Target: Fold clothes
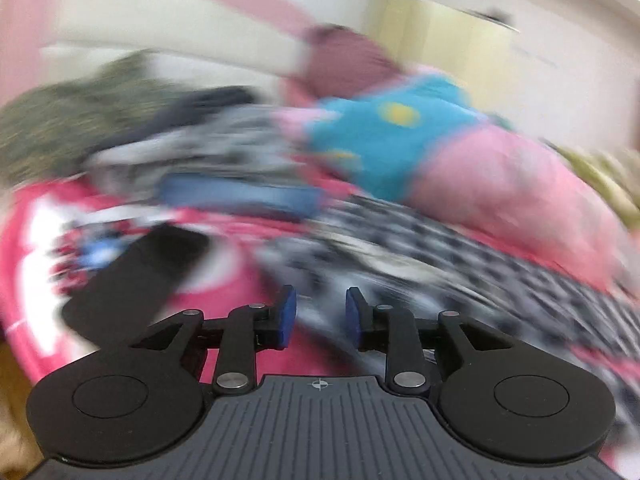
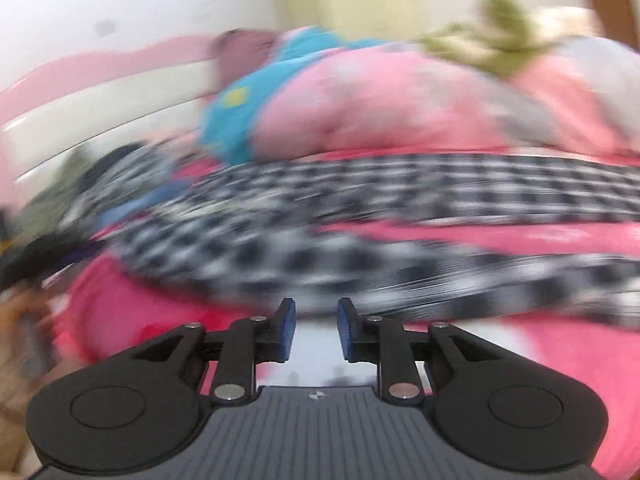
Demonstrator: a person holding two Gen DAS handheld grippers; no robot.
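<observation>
- Both views are heavily smeared by motion blur, so fine detail cannot be made out.
- The left gripper is seen with its 2 blue pads parted by a narrow gap; nothing is pinched between them.
- The right gripper is likewise seen with its 2 blue pads slightly parted, and no cloth is caught in the gap.
- A black-and-white checked garment is spread across a bright pink cover, just ahead of the left gripper and stretching away to the right.
- In the right wrist view the checked garment is laid in a wide band across the pink cover, directly in front of the pads.
- Whether either gripper touches the garment cannot be told through the blur.
- Behind the garment a heap of clothes is piled: a blue piece with a yellow spot, a pale pink piece, an olive piece and a denim-blue piece.
- A flat black shape is seen left of the left gripper's fingers; it cannot be identified.
- A white wall is seen behind the heap.
</observation>
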